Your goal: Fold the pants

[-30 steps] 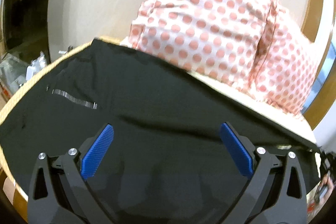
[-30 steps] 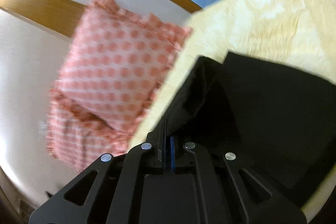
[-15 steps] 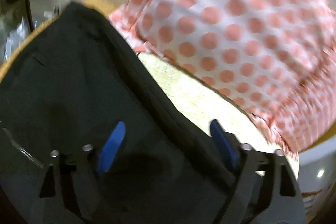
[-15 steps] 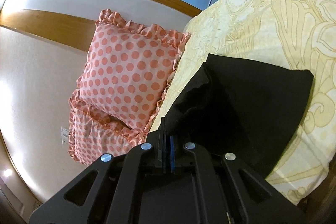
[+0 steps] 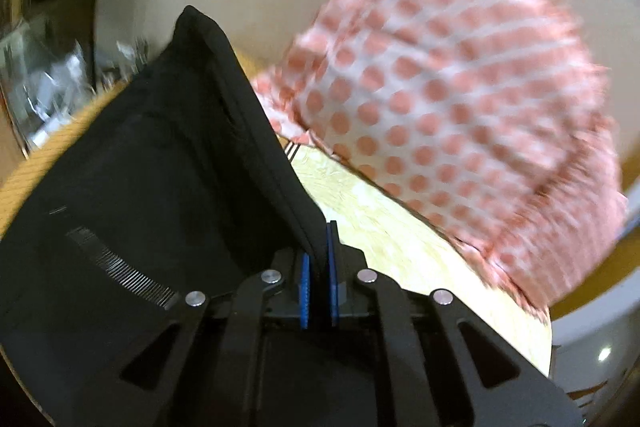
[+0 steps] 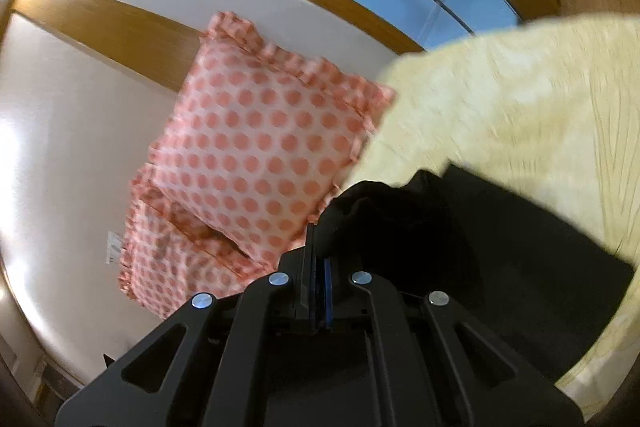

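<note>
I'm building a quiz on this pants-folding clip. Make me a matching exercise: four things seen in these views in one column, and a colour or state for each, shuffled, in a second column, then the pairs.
Column 1
1. pants
2. pillow
3. bed cover
4. left gripper

Column 2
A. pale yellow, patterned
B. jaws shut on a fabric edge
C. black, with a zipper showing
D. white with coral dots and a ruffled edge

Pairs: 1-C, 2-D, 3-A, 4-B
</note>
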Action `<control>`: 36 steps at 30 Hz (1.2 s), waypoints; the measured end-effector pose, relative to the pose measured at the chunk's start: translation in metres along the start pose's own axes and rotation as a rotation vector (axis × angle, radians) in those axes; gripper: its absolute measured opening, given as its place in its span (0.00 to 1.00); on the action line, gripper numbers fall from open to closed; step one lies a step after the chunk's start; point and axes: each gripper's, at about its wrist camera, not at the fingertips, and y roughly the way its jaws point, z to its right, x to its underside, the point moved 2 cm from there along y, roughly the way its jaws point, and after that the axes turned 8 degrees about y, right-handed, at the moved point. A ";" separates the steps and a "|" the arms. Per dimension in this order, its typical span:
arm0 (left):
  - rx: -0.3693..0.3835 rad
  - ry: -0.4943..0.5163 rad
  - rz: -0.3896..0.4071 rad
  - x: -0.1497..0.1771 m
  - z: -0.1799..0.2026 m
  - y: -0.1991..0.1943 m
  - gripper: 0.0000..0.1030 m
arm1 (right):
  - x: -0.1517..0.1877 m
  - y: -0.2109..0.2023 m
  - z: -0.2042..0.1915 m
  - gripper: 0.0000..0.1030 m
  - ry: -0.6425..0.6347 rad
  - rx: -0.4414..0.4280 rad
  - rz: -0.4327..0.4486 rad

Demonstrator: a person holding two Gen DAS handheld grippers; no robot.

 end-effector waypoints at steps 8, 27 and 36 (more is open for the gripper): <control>-0.086 -0.091 -0.011 0.171 -0.053 -0.089 0.07 | 0.011 -0.021 0.051 0.03 0.087 0.152 -0.023; -0.032 -0.183 -0.002 0.185 -0.065 -0.083 0.28 | 0.009 -0.042 0.062 0.03 0.084 0.259 -0.021; -0.003 -0.147 -0.016 0.191 -0.069 -0.096 0.10 | 0.018 -0.058 0.065 0.03 0.076 0.258 0.020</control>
